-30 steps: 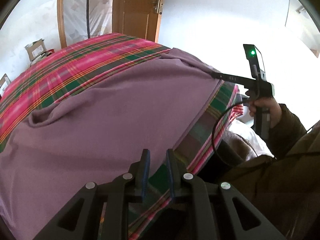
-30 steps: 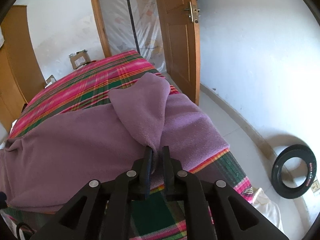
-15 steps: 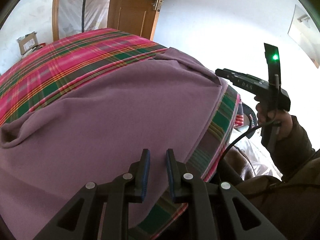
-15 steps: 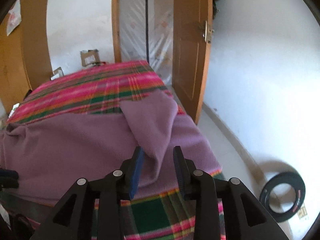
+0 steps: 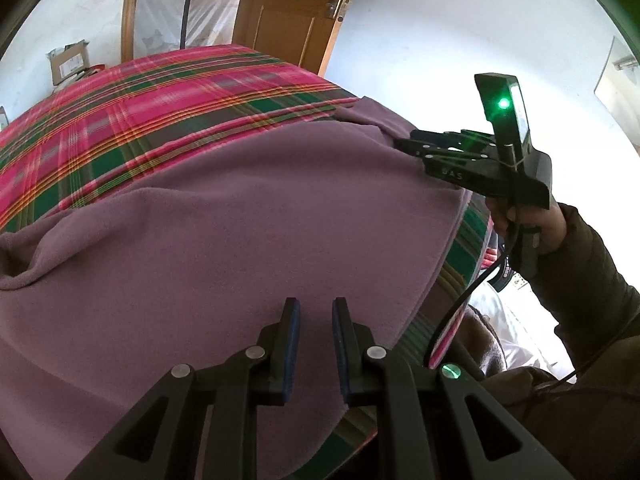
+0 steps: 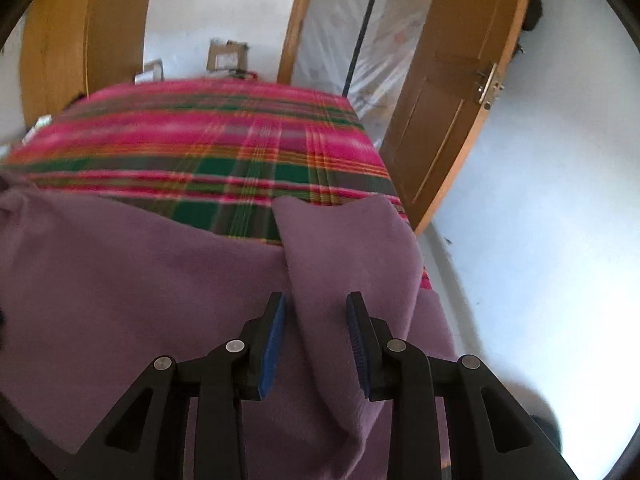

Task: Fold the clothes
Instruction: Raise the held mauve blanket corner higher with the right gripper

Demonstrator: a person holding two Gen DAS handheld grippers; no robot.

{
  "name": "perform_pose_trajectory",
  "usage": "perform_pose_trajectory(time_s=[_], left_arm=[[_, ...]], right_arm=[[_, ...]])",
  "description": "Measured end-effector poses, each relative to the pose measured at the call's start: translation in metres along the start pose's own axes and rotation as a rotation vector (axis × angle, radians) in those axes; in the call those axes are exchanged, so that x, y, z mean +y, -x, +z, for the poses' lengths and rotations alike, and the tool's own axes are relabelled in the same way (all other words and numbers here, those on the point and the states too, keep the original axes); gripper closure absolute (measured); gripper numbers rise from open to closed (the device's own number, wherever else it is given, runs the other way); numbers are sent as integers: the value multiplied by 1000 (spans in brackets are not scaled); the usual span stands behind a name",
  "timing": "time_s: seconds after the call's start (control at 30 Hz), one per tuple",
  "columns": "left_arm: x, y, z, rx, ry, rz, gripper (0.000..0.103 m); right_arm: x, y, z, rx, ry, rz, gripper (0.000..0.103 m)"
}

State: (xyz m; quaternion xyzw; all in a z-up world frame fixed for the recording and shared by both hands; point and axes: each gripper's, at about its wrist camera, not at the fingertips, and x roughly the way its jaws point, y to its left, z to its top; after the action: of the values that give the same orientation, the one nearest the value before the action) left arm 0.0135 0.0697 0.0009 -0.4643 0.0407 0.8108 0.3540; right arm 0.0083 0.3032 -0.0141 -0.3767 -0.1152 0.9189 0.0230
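Garment: I see the purple fleece garment (image 5: 248,232) spread over the near half of the bed (image 5: 168,92), which wears a pink and green plaid cover. From the left wrist view it fills everything from 9 o'clock round to 3 o'clock.
Folded flap: in the right wrist view a flap of the same fleece (image 6: 348,240) lies doubled over the main body, its far edge at 12 o'clock of my right tool, reaching onto the plaid.
Left tool: the left tool (image 5: 316,320) hangs over the fleece near the bed's near edge, jaws narrow with a clear gap — I see nothing pinched between the blue pads.
Right tool: the right tool (image 6: 316,320) stands about half wide; its jaws have just been opening. The flap runs under and between the fingers, but the pads do not press it.
Right tool from the left view: it shows at 2 o'clock (image 5: 412,144), tips at the garment's far right corner, a green light lit on its body.
Hand: the person's right hand (image 5: 532,224) grips the handle, in a dark sleeve (image 5: 592,272).
Room: a wooden door (image 6: 452,92) stands at 1 o'clock beyond the bed — cardboard boxes (image 6: 228,54) sit by the far wall at 11 o'clock.
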Motion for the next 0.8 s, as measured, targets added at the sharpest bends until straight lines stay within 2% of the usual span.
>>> perform_pose_trajectory(time_s=[0.03, 0.1, 0.2, 0.33, 0.47, 0.8], left_arm=[[0, 0, 0, 1, 1, -1, 87], [0, -1, 2, 2, 5, 0, 87], [-2, -2, 2, 3, 4, 6, 87], [-3, -3, 3, 5, 1, 11, 87], [-6, -6, 6, 8, -3, 9, 87], [-11, -12, 8, 14, -13, 5, 87]], right_arm=[[0, -1, 0, 1, 2, -1, 72], [-2, -2, 1, 0, -9, -2, 85], [-12, -1, 0, -2, -55, -7, 96], [-30, 11, -5, -43, -141, -8, 99], [-61, 23, -13, -87, -265, 31, 100], [-119, 34, -56, -101, -540, 50, 100]])
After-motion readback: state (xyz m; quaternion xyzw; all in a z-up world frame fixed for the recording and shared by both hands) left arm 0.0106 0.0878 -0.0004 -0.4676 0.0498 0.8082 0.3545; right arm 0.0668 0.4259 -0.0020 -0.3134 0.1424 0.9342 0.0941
